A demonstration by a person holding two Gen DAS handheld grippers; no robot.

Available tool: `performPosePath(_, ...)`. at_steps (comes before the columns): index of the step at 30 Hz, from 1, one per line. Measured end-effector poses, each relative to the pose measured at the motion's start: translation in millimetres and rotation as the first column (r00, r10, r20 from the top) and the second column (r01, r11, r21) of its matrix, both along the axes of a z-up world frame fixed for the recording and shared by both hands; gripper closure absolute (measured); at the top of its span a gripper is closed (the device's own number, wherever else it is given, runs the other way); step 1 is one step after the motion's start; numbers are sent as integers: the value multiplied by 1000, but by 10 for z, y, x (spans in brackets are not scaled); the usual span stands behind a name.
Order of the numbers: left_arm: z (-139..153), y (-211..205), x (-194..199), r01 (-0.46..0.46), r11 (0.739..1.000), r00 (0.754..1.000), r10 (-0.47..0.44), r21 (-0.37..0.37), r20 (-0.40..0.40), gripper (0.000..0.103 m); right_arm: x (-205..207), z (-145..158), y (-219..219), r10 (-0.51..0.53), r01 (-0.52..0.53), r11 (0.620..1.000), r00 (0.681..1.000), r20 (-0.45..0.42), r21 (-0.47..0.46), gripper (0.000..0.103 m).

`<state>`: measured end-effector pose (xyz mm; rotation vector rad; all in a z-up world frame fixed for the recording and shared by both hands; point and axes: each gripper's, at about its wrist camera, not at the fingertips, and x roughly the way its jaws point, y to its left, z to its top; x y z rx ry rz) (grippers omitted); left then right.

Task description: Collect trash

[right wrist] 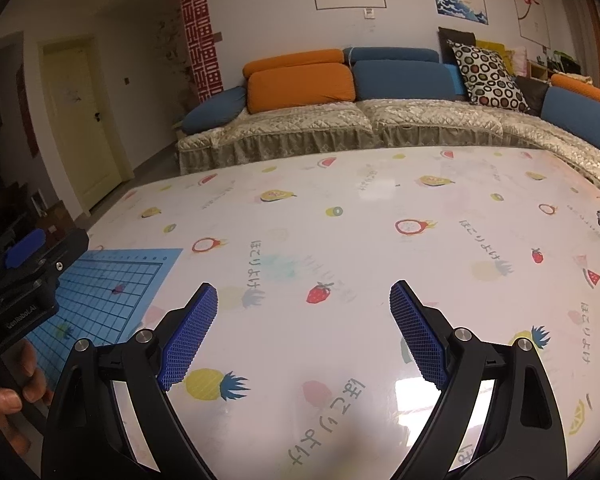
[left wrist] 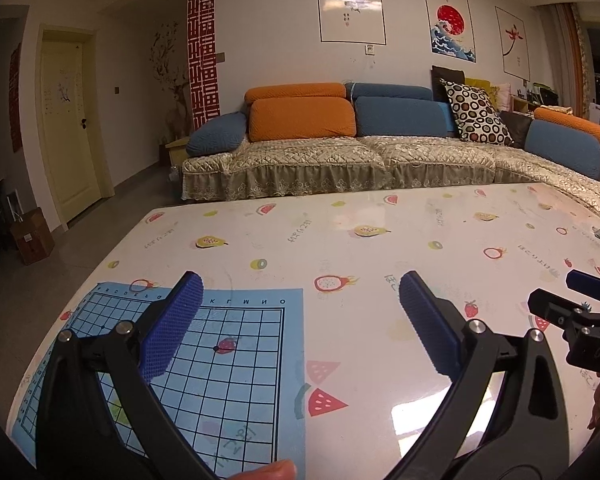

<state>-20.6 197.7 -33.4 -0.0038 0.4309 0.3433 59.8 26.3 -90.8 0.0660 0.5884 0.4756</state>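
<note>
Hovering over table (left wrist: 380,240): left gripper (left wrist: 300,320) and right gripper (right wrist: 304,320) wide open, empty; no trash visible, collection apparently done or unstarted.

Both cameras sit low and close over the table (left wrist: 380,240), each looking forward between its own two fingers toward the far sofa (left wrist: 340,128) and the wall with the pictures. The left wrist view stands more to the left, above the blue grid mat (left wrist: 236,344), and it catches the right gripper (left wrist: 580,292) at its right edge. The right wrist view stands more to the right, with the mat (right wrist: 112,292) at its near left and the left gripper (right wrist: 24,252) at the left edge. Both views share the table top, the mat, the sofa and the door (left wrist: 68,128).
</note>
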Motion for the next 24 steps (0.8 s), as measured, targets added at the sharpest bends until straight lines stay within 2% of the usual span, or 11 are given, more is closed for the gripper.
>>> performPosePath(6,3,25,-21,2,1000,1000,-2,-19,1,7,-3,-1,-23,-3,3,1000,1000,-6,4,15)
performPosePath(14,-8,15,-12,4,1000,1000,-4,3,7,7,-9,8,-23,-4,4,1000,1000,-1,7,15)
performPosePath(24,-56,7,40,7,1000,1000,-6,9,-27,7,2,-4,-57,-11,11,1000,1000,-7,5,15)
